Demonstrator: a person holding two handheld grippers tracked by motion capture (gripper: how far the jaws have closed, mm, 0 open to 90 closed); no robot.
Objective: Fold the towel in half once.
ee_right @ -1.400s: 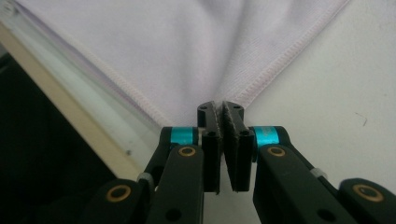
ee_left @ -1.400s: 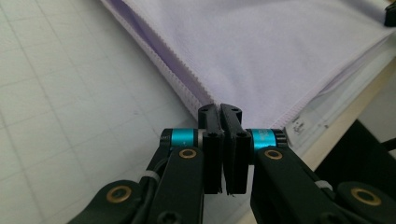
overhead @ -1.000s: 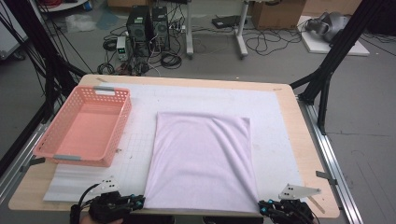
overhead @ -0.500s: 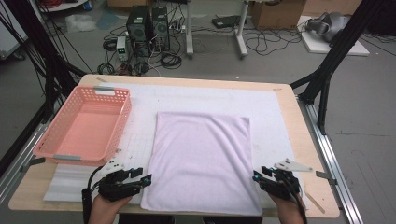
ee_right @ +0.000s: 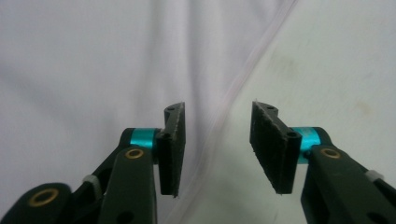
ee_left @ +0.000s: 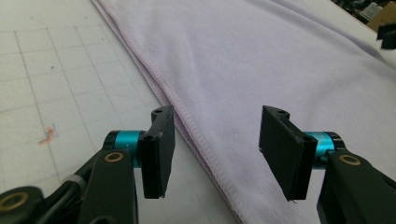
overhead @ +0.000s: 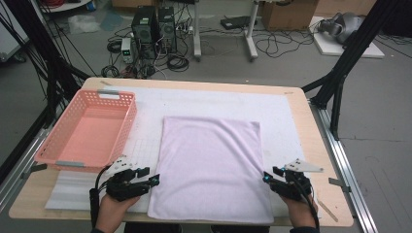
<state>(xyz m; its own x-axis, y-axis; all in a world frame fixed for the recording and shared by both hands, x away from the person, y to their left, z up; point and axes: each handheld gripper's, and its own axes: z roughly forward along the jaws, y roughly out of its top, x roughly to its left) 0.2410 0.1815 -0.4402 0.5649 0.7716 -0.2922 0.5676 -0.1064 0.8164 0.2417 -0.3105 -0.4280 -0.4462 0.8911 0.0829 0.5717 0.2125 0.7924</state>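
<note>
At the near counter edge, left gripper (overhead: 154,180) and right gripper (overhead: 266,177), jaws just opened and empty, flank the lilac cloth's (overhead: 211,165) side hems.

Lavender towel (overhead: 211,167): a pale purple cloth folded into an upright rectangle, lying flat on the white mat at the middle of the surface, just right of the pink basket. Its top face is smooth, with faint soft creases. Along the long edge nearest my left gripper (ee_left: 212,149), a stitched hem shows, with stacked layers visible beneath it. Its opposite long edge runs between the jaws of my right gripper (ee_right: 215,144), and its near edge lies close to the surface's front rim.
</note>
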